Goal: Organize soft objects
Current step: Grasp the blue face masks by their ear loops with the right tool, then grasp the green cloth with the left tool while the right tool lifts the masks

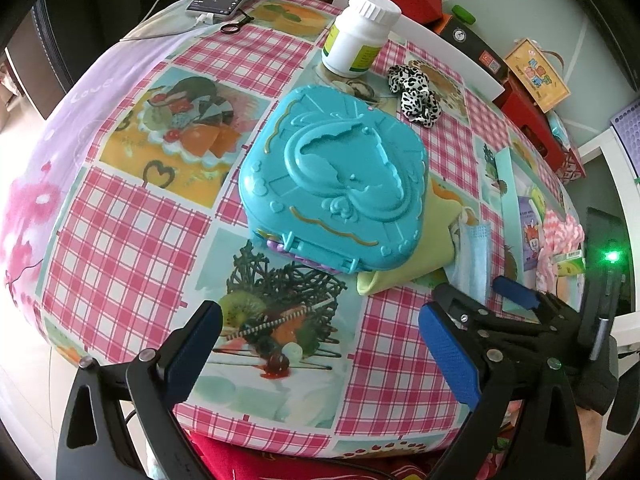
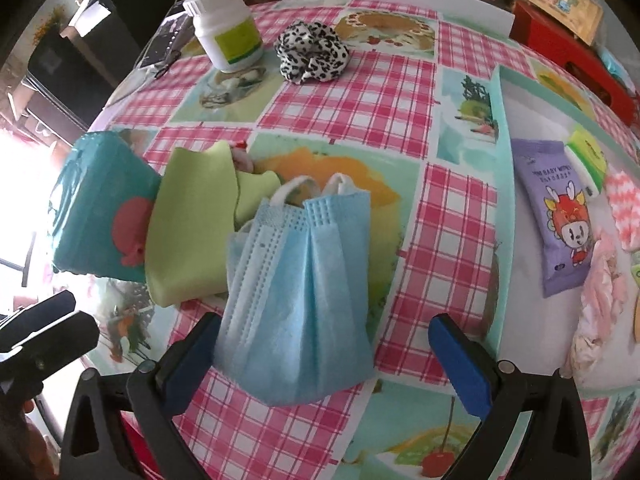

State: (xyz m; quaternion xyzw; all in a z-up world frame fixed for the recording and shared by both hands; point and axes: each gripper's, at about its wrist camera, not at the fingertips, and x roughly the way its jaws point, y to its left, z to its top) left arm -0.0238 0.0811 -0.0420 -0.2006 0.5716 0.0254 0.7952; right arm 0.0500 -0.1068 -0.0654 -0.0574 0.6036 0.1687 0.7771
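Right hand-held gripper released, astride mask near edge. Left hand-held gripper released, idle. Advise: pinch mask mid-fold, lift clear of cloth, carry right to tray.

A pleated blue mask lies flat, its upper edge overlapping a crumpled green cloth that is partly tucked under the teal box. Beyond the box, a leopard-print scrunchie sits bunched.
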